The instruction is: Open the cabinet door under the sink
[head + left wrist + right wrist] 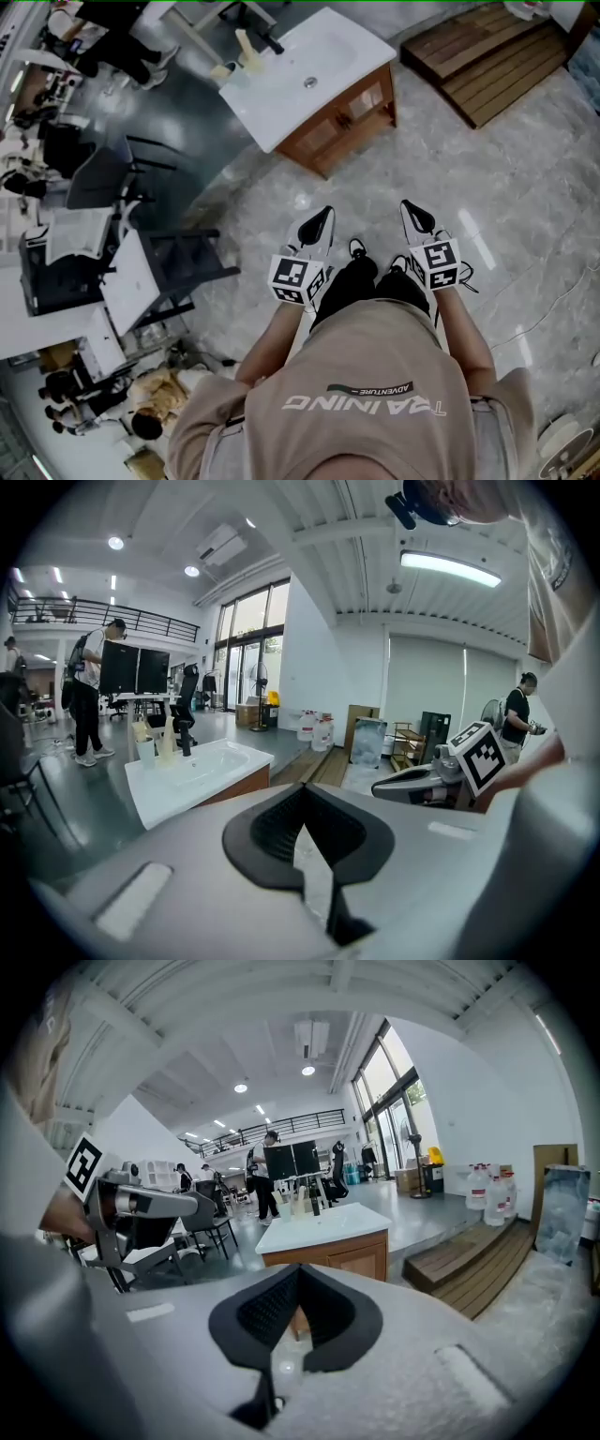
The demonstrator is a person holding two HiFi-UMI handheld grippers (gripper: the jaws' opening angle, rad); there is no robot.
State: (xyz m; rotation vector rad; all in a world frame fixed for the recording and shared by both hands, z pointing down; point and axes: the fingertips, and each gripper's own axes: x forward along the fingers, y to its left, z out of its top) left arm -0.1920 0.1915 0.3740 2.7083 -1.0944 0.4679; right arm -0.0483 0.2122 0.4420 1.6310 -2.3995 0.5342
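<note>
The sink cabinet [342,117] stands ahead on the marble floor, a wooden box with two panelled doors, both closed, under a white basin top [281,80]. In the right gripper view the cabinet [345,1256] is straight ahead beyond the jaws. In the left gripper view the basin top [192,778] lies off to the left. My left gripper [319,223] and right gripper [416,217] are held side by side in front of the person, well short of the cabinet. Both are shut and hold nothing. The left gripper [302,789] and right gripper [298,1269] show their jaw tips meeting.
A black faucet and cups [248,47] sit on the basin's far edge. A wooden stepped platform [487,56] lies to the cabinet's right. Chairs and desks [103,173] with people crowd the left. Water jugs [487,1190] stand by the far wall. A cable [553,300] trails on the floor.
</note>
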